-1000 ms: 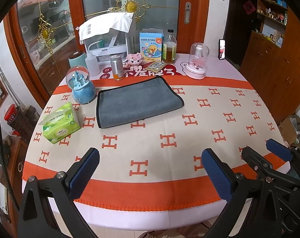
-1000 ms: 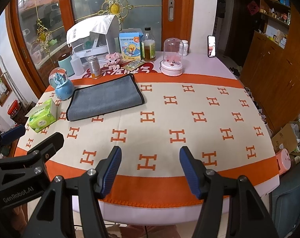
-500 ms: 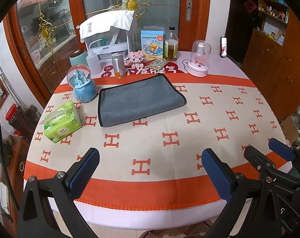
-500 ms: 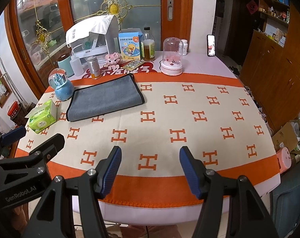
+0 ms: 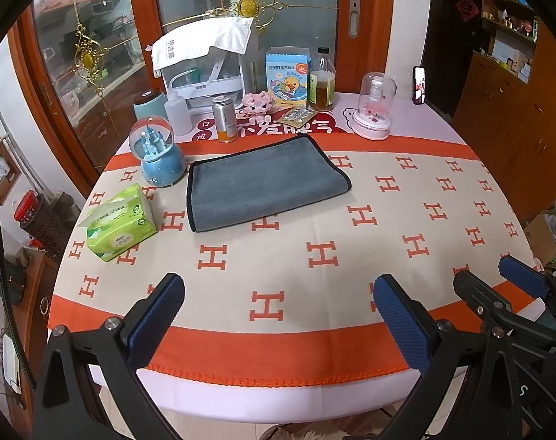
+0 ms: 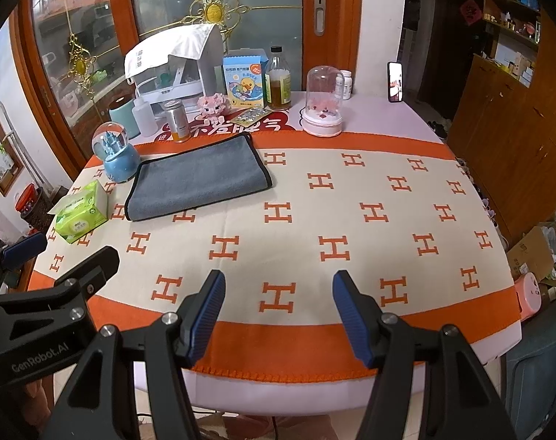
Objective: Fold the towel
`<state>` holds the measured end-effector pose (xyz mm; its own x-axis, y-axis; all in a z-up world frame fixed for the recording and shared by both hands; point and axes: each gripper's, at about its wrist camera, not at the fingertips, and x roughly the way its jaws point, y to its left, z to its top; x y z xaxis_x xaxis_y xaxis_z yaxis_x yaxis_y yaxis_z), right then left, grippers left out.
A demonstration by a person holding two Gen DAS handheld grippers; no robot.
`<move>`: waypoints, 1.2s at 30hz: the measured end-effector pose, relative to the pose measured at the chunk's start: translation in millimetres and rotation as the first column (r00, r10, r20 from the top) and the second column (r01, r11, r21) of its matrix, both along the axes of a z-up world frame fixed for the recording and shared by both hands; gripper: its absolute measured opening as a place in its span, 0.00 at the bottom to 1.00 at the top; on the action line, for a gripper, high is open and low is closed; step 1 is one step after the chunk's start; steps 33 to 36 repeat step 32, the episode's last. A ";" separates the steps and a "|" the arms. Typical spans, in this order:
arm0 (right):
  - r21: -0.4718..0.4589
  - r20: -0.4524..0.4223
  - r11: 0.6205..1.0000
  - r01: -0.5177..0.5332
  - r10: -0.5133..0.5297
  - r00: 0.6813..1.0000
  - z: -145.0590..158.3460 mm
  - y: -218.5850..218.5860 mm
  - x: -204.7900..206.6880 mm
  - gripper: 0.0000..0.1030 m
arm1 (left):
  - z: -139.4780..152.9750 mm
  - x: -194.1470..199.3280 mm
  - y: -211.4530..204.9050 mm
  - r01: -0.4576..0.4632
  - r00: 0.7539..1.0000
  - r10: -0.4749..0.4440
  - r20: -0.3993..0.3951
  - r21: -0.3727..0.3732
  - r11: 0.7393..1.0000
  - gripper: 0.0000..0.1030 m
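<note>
Left wrist view: the grey towel point(image 5: 266, 181) is seen lying flat (already doubled over) toward the far left corner of the surface point(image 5: 314, 322), beside a snow globe point(image 5: 158, 154). Both the left gripper point(image 5: 278, 315) and the right gripper point(image 6: 278, 315) are held with fingers spread, above the near edge.

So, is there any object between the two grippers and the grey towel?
Nothing visible. Only bare tablecloth lies between the open left gripper, the open right gripper and the grey towel. The tissue pack sits aside, left.
</note>
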<state>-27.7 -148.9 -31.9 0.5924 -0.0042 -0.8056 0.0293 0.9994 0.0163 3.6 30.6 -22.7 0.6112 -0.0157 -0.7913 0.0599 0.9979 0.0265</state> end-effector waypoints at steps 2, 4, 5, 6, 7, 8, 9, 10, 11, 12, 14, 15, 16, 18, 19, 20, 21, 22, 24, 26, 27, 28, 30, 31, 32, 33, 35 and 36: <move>0.000 -0.001 1.000 0.001 -0.001 1.000 0.1 -0.2 0.0 0.59 | 0.6 0.1 1.3 -0.002 1.000 0.002 -0.001 0.002 1.000 0.99; 0.001 -0.003 1.000 -0.002 0.002 1.000 -0.1 0.8 0.7 0.59 | 0.7 0.1 1.3 -0.001 1.000 0.001 0.000 0.002 1.000 0.99; 0.000 -0.002 1.000 -0.002 0.002 1.000 -0.1 0.8 0.7 0.59 | 1.1 -0.3 1.8 -0.002 1.000 0.002 0.001 0.004 1.000 0.99; 0.000 -0.001 1.000 -0.002 0.002 1.000 -0.1 0.8 0.6 0.59 | 1.9 -1.0 2.6 -0.003 1.000 0.003 0.003 0.005 1.000 0.99; 0.000 -0.001 1.000 -0.001 0.001 1.000 -0.2 0.7 0.6 0.59 | 2.5 -1.7 2.9 -0.003 1.000 0.003 0.005 0.007 1.000 0.99; 0.000 -0.001 1.000 -0.003 0.003 1.000 -0.3 1.4 0.7 0.59 | 2.9 -2.3 3.7 -0.003 1.000 0.003 0.007 0.008 1.000 0.99; 0.000 -0.001 1.000 -0.003 0.003 1.000 -0.3 1.4 0.7 0.59 | 3.2 -2.3 3.4 -0.004 1.000 0.004 0.008 0.009 1.000 0.99; 0.000 -0.002 1.000 -0.003 0.003 1.000 -0.2 1.4 0.7 0.59 | 3.2 -2.2 2.9 -0.004 1.000 0.004 0.007 0.010 1.000 0.99; 0.000 -0.002 1.000 -0.004 0.004 1.000 -0.3 2.0 0.8 0.59 | 3.1 -1.9 1.9 -0.004 1.000 0.004 0.007 0.010 1.000 0.99; 0.000 -0.001 1.000 -0.004 0.004 1.000 0.0 1.3 0.6 0.59 | 3.2 -2.0 1.9 -0.005 1.000 0.005 0.007 0.010 1.000 0.99; -0.002 0.000 1.000 -0.004 0.004 1.000 0.2 1.5 0.6 0.59 | 3.7 -1.9 1.1 -0.009 1.000 0.008 0.006 0.010 1.000 0.99; -0.002 0.000 1.000 -0.004 0.004 1.000 0.2 1.6 0.8 0.59 | 4.0 -2.0 1.4 -0.010 1.000 0.010 0.006 0.010 1.000 0.99; 0.000 -0.001 1.000 -0.004 0.004 1.000 0.2 1.0 0.8 0.59 | 4.4 -2.1 1.9 -0.012 1.000 0.012 0.007 0.010 1.000 0.99; 0.000 -0.001 1.000 -0.004 0.004 1.000 0.4 0.9 0.7 0.59 | 4.7 -1.1 1.6 -0.012 1.000 0.012 0.006 0.011 1.000 0.99; 0.000 -0.002 1.000 -0.004 0.004 1.000 0.4 1.0 0.7 0.59 | 4.7 -1.1 1.6 -0.013 1.000 0.012 0.006 0.011 1.000 0.99; 0.000 -0.002 1.000 -0.004 0.004 1.000 0.6 0.8 0.7 0.59 | 4.8 -1.1 1.6 -0.012 1.000 0.012 0.006 0.011 1.000 0.99; 0.000 -0.002 1.000 -0.005 0.005 1.000 0.6 1.2 0.5 0.59 | 5.2 -1.1 1.6 -0.013 1.000 0.013 0.005 0.012 1.000 0.99; 0.000 -0.001 1.000 -0.006 0.006 1.000 0.9 1.6 0.4 0.59 | 5.2 -1.0 1.6 -0.014 1.000 0.014 0.005 0.013 1.000 0.99; -0.001 -0.001 1.000 -0.006 0.006 1.000 0.9 1.6 0.3 0.59 | 5.7 -0.7 2.9 -0.018 1.000 0.018 0.002 0.014 1.000 0.99; -0.001 -0.001 1.000 -0.006 0.006 1.000 1.2 1.4 0.3 0.59 | 5.6 -0.6 3.1 -0.022 1.000 0.022 0.000 0.014 1.000 0.99; -0.001 -0.001 1.000 -0.006 0.006 1.000 1.2 1.3 0.3 0.59 | 5.4 -0.8 3.2 -0.025 1.000 0.025 -0.002 0.015 1.000 0.99; -0.001 0.000 1.000 -0.006 0.006 1.000 1.3 1.2 0.4 0.59 | 5.4 -0.8 3.5 -0.027 1.000 0.027 -0.003 0.015 1.000 0.99; -0.001 0.000 1.000 -0.006 0.006 1.000 1.4 1.0 0.5 0.59 | 4.8 -1.1 1.7 -0.028 1.000 0.028 -0.004 0.015 0.999 0.99; -0.001 0.000 1.000 -0.006 0.006 1.000 1.4 0.9 0.5 0.59 | 4.8 -1.2 1.3 -0.028 1.000 0.028 -0.005 0.016 0.999 0.99; -0.002 0.001 1.000 -0.006 0.006 1.000 1.5 0.9 0.5 0.59 | 5.0 -1.7 1.3 -0.027 1.000 0.027 -0.005 0.017 0.999 0.99; -0.002 0.001 1.000 -0.006 0.006 1.000 1.5 0.9 0.5 0.59 | 5.0 -1.7 1.3 -0.027 1.000 0.027 -0.005 0.017 0.999 0.99; -0.002 0.001 1.000 -0.006 0.006 1.000 1.5 0.9 0.5 0.59 | 5.0 -1.7 1.3 -0.027 1.000 0.027 -0.005 0.017 0.999 0.99; -0.002 0.001 1.000 -0.006 0.006 1.000 1.5 0.9 0.5 0.59 | 5.0 -1.7 1.3 -0.027 1.000 0.027 -0.005 0.017 0.999 0.99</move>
